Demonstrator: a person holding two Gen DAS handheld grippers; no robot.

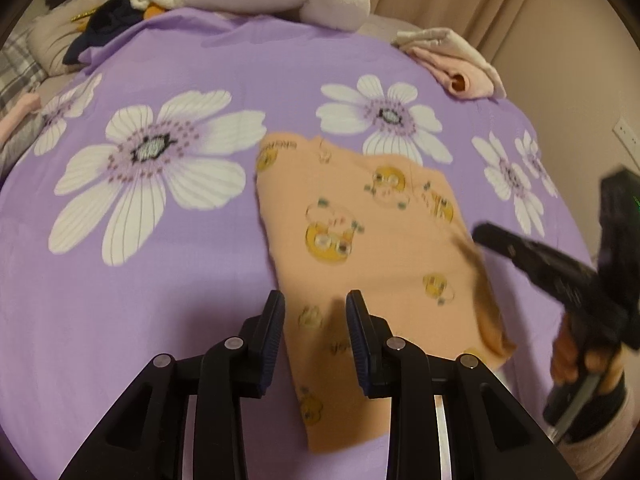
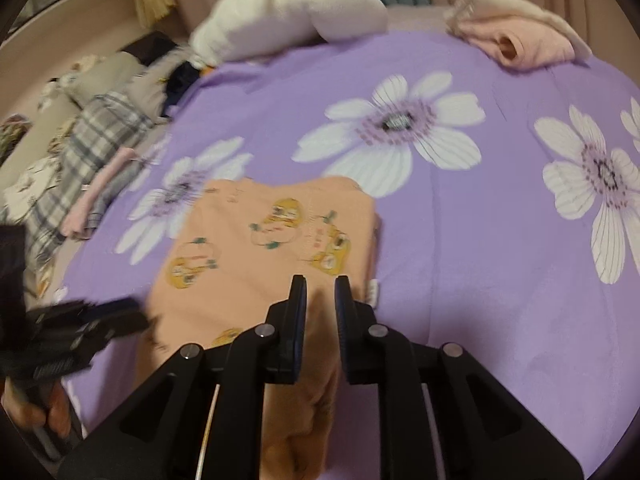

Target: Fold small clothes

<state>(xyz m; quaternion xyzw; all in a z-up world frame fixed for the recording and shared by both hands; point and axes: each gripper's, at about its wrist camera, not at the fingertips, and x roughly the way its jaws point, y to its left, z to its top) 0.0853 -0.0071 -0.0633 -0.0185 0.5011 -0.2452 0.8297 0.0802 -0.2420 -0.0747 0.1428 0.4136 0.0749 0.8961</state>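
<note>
Left wrist view: we see the left tool (image 1: 316,300) with fingers narrowly apart straddling the near hem of the orange garment (image 1: 372,248); whether the pads press it we cannot tell.
Garment place: flat on the purple bedsheet (image 1: 160,280), mid-bed.
Right wrist view: our right tool (image 2: 320,284) is pinched narrow on a gathered fold of the garment.
Doing it well: we judge both corners should lift evenly, edges kept aligned.
Count: two tools, one orange garment, one folded pink pile (image 2: 528,46).
</note>
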